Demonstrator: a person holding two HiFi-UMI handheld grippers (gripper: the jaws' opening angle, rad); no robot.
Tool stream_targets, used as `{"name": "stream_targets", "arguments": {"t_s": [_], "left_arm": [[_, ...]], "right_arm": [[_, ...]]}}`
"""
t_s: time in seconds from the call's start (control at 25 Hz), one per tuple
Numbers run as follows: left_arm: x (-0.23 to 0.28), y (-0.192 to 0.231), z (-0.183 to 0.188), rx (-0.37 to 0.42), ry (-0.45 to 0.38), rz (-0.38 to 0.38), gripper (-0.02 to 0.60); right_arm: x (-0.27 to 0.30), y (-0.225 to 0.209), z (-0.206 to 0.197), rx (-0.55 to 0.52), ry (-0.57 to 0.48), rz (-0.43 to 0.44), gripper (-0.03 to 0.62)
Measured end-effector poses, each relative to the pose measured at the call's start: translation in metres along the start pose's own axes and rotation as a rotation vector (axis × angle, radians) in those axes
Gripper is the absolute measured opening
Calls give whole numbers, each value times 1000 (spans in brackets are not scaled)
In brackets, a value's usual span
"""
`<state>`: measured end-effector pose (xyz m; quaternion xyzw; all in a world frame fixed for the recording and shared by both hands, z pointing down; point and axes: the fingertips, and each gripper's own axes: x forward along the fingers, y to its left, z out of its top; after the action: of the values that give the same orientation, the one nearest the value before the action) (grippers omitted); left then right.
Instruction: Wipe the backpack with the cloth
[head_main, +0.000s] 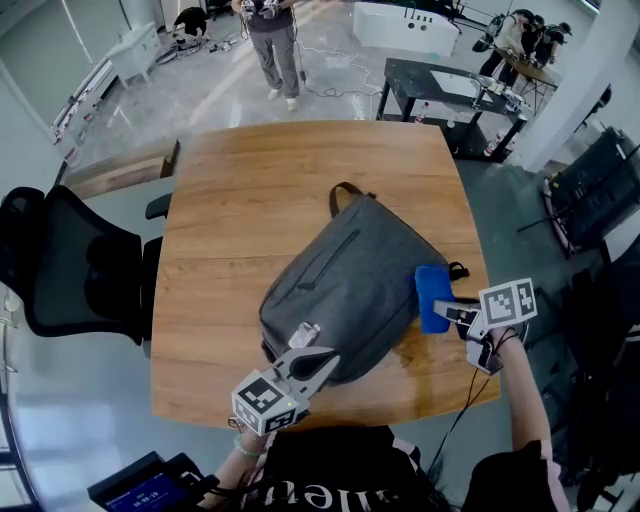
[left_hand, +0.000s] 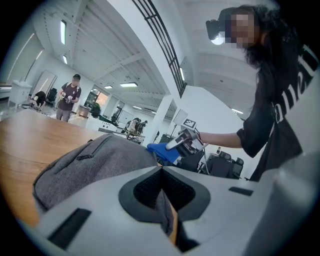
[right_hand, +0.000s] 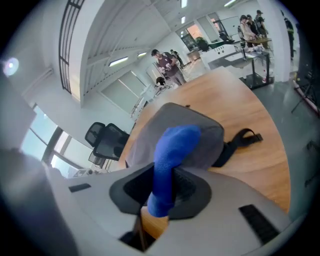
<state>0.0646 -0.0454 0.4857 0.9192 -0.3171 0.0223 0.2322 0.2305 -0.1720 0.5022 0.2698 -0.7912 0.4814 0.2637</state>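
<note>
So the person has a gripper in each hand over a wooden table (head_main: 240, 200). The right gripper (head_main: 450, 312) is clamped on a blue cloth (head_main: 432, 295). In the right gripper view the cloth (right_hand: 172, 145) sticks out from between the jaws and flops forward past the tips. Straight ahead of that gripper is the grey backpack (head_main: 350, 280), lying flat with its handle loop at the far end. The cloth sits right at the side of the bag nearest the right gripper, and I can't tell if it's actually pressing on the fabric. A black strap (right_hand: 240, 140) trails onto the wood just to the right of the cloth.

The left gripper (head_main: 315, 350) is at the bag's near end with its jaws closed. In the left gripper view there's a fold of grey backpack (left_hand: 95, 165) fabric pinched between them. Beyond the bag from there you can see the right gripper (left_hand: 182, 140).

A black office chair (head_main: 70, 265) stands off to the left gripper's left, and someone (head_main: 272, 40) stands well beyond the table.
</note>
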Motion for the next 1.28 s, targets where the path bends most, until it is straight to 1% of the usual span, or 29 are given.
{"name": "stream_targets", "arguments": {"t_s": [0.16, 0.28, 0.36, 0.44, 0.56, 0.68, 0.84, 1.0, 1.28], "left_arm": [[-3, 6, 3, -2, -17, 18, -3], [-6, 9, 8, -4, -29, 29, -3], [-9, 12, 11, -6, -37, 42, -3], [-14, 16, 11, -7, -45, 59, -3], [-24, 25, 7, -14, -50, 90, -3], [-32, 32, 3, -28, -49, 125, -3], [-36, 41, 0, -44, -43, 155, -3], [-29, 41, -2, -49, -35, 143, -3], [-10, 25, -14, -43, 5, 108, -3]], "right_arm": [[14, 49, 58, -109, -32, 82, 78], [37, 71, 106, -143, -53, 116, 78], [58, 75, 133, -140, -58, 118, 78], [81, 73, 155, -114, -54, 113, 78], [109, 58, 174, -60, -43, 94, 78], [119, 33, 178, -5, -28, 64, 78], [111, 3, 168, 52, -31, 45, 78], [85, -24, 149, 98, -51, 34, 78], [25, -66, 95, 177, -124, -8, 78]]}}
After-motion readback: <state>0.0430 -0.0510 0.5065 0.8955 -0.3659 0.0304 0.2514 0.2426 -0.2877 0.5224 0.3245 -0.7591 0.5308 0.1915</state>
